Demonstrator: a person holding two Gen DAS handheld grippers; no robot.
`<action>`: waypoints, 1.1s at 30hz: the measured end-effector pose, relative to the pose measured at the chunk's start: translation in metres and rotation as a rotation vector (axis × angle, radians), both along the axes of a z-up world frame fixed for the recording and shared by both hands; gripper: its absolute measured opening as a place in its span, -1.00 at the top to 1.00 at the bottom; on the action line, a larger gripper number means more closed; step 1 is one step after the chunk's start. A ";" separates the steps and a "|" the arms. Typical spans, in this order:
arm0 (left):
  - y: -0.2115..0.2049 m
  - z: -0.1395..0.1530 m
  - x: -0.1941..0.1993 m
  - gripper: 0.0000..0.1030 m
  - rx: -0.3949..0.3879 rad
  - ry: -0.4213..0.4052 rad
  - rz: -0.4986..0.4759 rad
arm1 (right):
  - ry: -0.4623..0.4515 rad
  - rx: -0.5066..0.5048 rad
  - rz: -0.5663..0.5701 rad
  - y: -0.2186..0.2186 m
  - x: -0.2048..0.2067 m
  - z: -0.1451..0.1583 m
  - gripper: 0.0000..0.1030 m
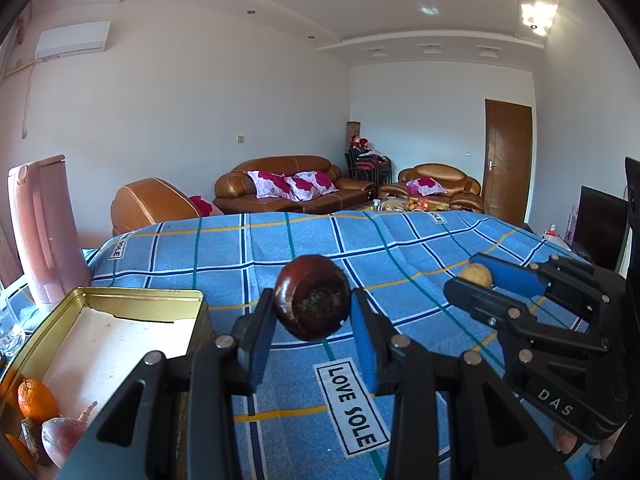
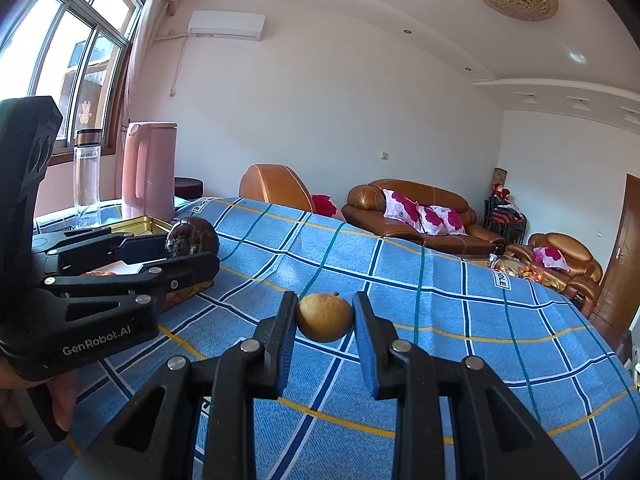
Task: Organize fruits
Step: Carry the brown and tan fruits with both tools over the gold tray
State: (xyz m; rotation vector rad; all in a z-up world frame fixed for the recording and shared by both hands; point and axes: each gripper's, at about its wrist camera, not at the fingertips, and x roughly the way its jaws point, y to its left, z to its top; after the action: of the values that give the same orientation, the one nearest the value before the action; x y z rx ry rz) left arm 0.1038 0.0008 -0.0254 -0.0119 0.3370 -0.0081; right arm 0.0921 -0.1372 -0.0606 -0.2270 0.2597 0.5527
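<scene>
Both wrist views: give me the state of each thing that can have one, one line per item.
left gripper: shut on the dark red fruit, held above the cloth.
right gripper: shut on the small yellow-brown fruit, held above the cloth.
gold tin: open, lid off, an orange and other fruit at its near end.
clear bottle: upright, capped.
pink jug: upright, lid closed.

Bright daylight from window (image 2: 60,48), ceiling (image 1: 536,16) glare, sharp focus, fisheye-curved dark corners

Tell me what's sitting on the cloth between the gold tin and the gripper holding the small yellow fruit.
Only the left gripper, shut on a dark brown fruit beside the gold tin; otherwise bare blue checked cloth, right wrist view.
</scene>
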 end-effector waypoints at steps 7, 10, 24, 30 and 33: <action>0.002 0.001 -0.006 0.26 -0.003 -0.002 -0.002 | -0.003 0.002 0.015 0.005 -0.008 0.001 0.42; 0.004 0.001 -0.009 0.26 -0.003 -0.004 -0.003 | -0.001 0.002 0.022 0.007 -0.011 0.000 0.42; 0.016 0.000 -0.035 0.26 -0.006 0.005 -0.002 | 0.007 0.009 0.070 0.024 -0.029 0.000 0.42; 0.022 0.000 -0.046 0.26 0.005 0.006 -0.001 | 0.004 0.012 0.095 0.030 -0.040 0.000 0.42; 0.024 0.000 -0.051 0.26 0.004 0.005 0.003 | 0.004 0.012 0.108 0.033 -0.045 0.001 0.42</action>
State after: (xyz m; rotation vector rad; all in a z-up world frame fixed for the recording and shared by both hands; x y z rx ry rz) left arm 0.0524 0.0252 -0.0251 -0.0082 0.3421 -0.0044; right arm 0.0470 -0.1037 -0.0598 -0.2293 0.2488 0.6614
